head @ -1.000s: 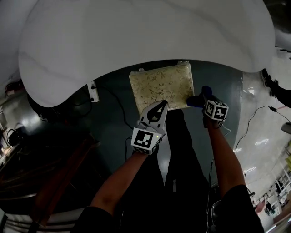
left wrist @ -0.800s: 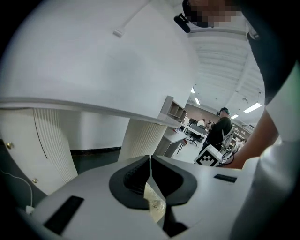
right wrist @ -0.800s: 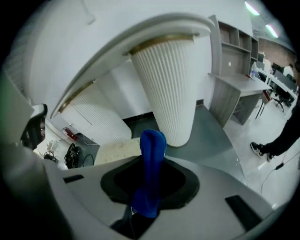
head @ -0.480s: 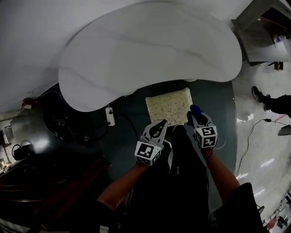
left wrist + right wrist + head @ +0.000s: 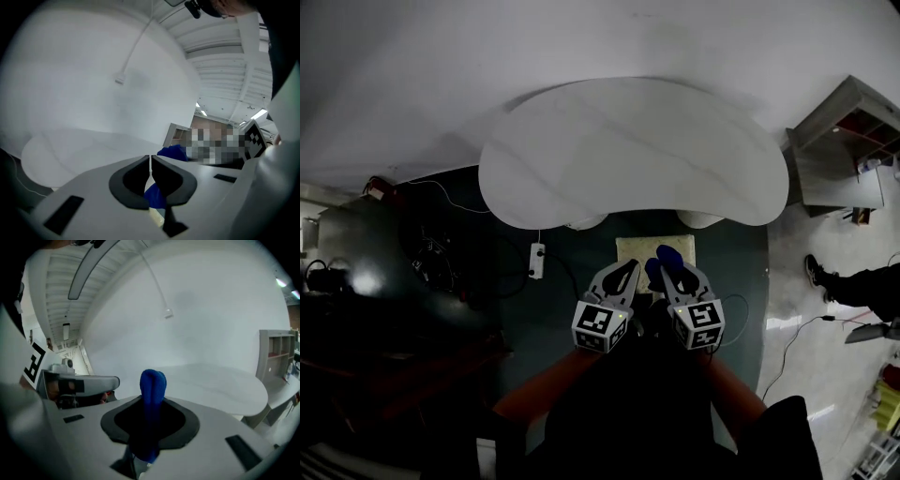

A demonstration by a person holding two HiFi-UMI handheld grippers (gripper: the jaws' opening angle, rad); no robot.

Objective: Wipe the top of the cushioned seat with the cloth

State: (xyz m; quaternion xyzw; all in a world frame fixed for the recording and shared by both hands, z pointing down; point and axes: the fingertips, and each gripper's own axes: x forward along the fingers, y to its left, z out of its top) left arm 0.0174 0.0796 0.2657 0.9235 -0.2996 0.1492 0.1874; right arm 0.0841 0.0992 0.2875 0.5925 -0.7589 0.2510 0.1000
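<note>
In the head view the pale cushioned seat (image 5: 630, 248) stands on the dark floor under the near edge of the white table, largely covered by both grippers. My right gripper (image 5: 667, 263) is shut on a folded blue cloth (image 5: 666, 256), held over the seat; whether it touches cannot be told. In the right gripper view the blue cloth (image 5: 152, 383) sticks up between the jaws. My left gripper (image 5: 629, 267) is close beside it, shut with nothing held. In the left gripper view its tips (image 5: 150, 158) meet, with the blue cloth (image 5: 169, 152) just beyond.
A large white kidney-shaped table (image 5: 628, 150) fills the middle, its two legs behind the seat. A white power strip (image 5: 537, 260) and cables lie on the floor at left. A grey shelf unit (image 5: 848, 141) stands at right, and a person's shoe (image 5: 815, 272) below it.
The head camera has pulled back, so seat and table look smaller. The two grippers have drawn together; the right one with the cloth moved from the seat's right edge to over its middle.
</note>
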